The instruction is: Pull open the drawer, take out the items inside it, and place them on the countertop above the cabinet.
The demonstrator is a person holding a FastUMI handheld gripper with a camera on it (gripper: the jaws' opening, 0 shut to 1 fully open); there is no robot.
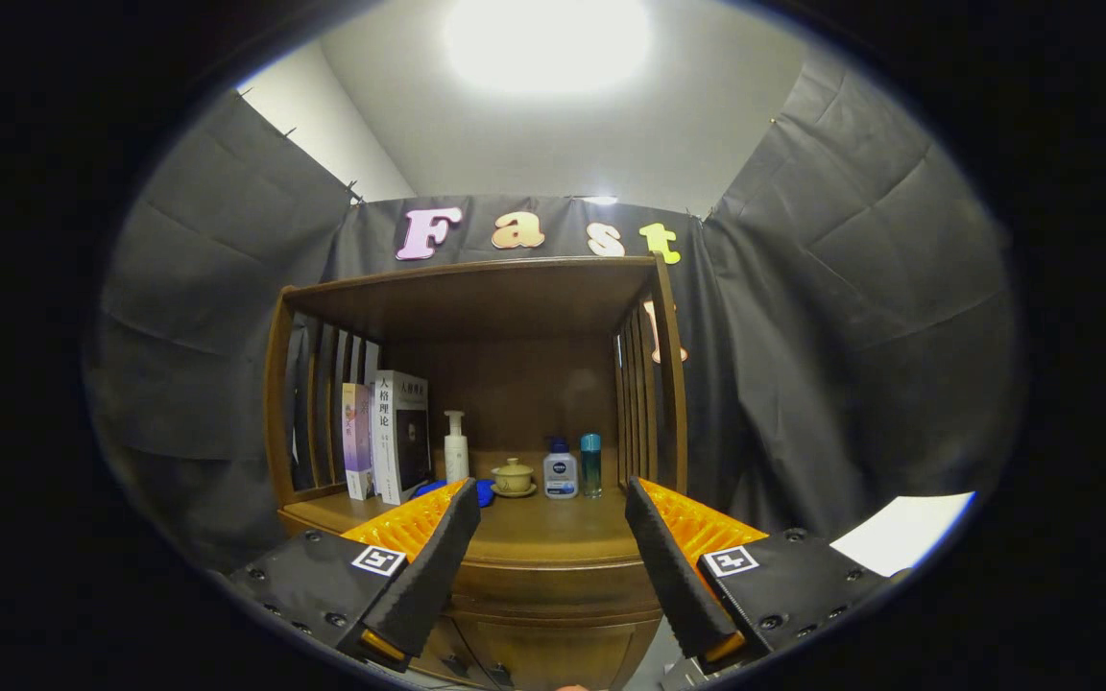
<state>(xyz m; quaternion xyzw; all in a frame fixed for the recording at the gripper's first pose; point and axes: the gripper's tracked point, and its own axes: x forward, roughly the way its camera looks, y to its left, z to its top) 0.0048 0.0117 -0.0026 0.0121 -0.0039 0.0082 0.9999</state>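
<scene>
The gripper (553, 537) is held in front of a wooden cabinet (553, 614), its two fingers spread wide apart and grasping nothing. Between and just below the fingers is the drawer front (553, 587), which looks closed, though the lower part of the view is dark and I cannot be sure. Beyond the fingertips lies the countertop (553, 523), a brown wooden surface under a shelf roof with slatted sides. On it, at the left, stand two books (385, 437) (the spine of the white one has Chinese characters, too small for me to read well). Next to them is a white pump bottle (456, 446), then a small yellow lidded cup (514, 477) on a saucer, a white bottle with a blue label (560, 472) and a slim teal bottle (591, 464). Something blue (484, 491) lies just behind the left fingertip, partly hidden. Black cloth (851, 336) hangs around the cabinet, and a bright lamp (548, 38) shines on the white ceiling.
</scene>
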